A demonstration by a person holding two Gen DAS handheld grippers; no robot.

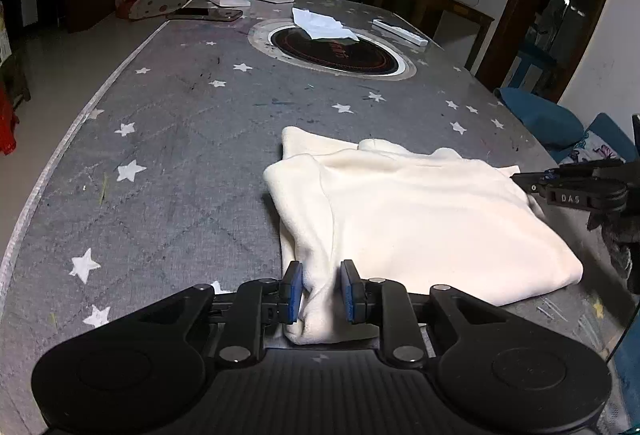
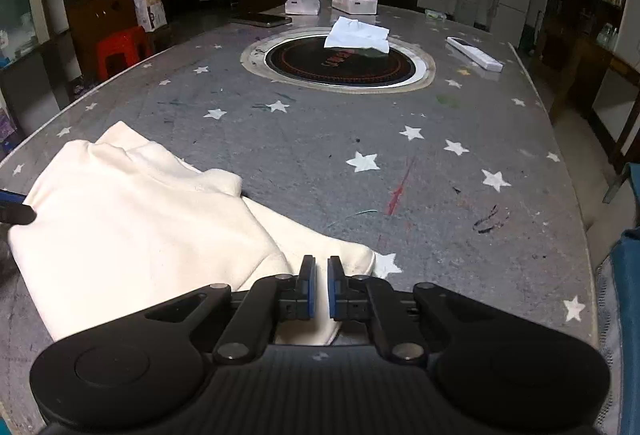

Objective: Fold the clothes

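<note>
On the near side of the round black cooktop (image 1: 336,49) set into the star-patterned table (image 1: 160,139), a cream fleece garment (image 1: 420,211) lies flat and doubled over itself, side panels or sleeves turned in so it forms a compact, roughly rectangular bundle. That suggests the folding is well along; whether another fold is meant or only a final tidy-up, this scene cannot settle. The left gripper (image 1: 322,291) has its blue-padded jaws around a bunched near corner of the cloth, apparently pinching it. The right gripper (image 2: 321,287) stands with jaws narrowly parted over the opposite near corner, fabric between them; I cannot tell whether it bites. The bundle's long axis runs crosswise to the line toward the cooktop, collar end apparently facing it.
</note>
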